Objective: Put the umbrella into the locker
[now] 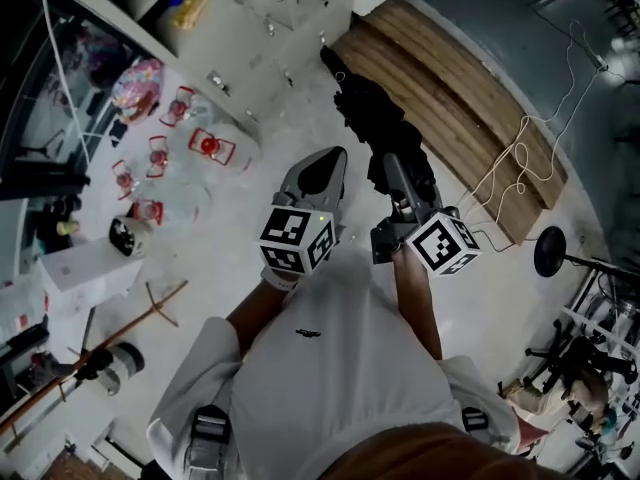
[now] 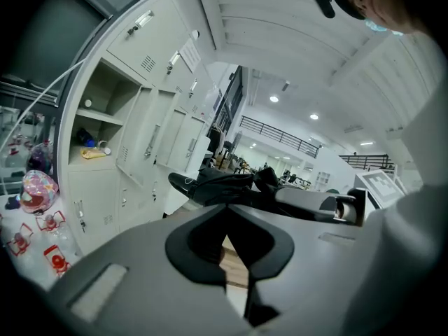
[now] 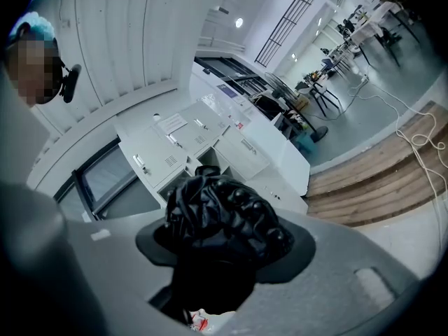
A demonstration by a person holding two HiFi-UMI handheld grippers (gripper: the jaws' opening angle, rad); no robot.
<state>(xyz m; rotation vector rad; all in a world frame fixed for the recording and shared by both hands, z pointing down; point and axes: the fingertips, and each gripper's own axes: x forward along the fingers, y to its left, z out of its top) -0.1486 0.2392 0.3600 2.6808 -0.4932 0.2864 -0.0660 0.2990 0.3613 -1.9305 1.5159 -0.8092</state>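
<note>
A black folded umbrella (image 1: 362, 108) sticks out ahead of my right gripper (image 1: 408, 190), which is shut on its near end. In the right gripper view the crumpled black umbrella (image 3: 222, 219) fills the space between the jaws of the right gripper (image 3: 224, 247). My left gripper (image 1: 318, 178) is held beside it on the left, with its jaws together and nothing between them. The left gripper view shows the left gripper (image 2: 225, 208) with its tips meeting, and the umbrella (image 2: 224, 186) lying across just beyond them. The pale lockers (image 1: 270, 13) stand ahead, and one locker compartment (image 2: 105, 128) is open with a shelf inside.
A wooden platform (image 1: 470, 98) with a loose white cable (image 1: 520, 158) lies ahead on the right. Several red-and-white objects (image 1: 205, 146) and a pink bundle (image 1: 137, 83) sit on the floor at the left. A wooden stick (image 1: 100, 343) and a black round stool (image 1: 550, 251) are nearby.
</note>
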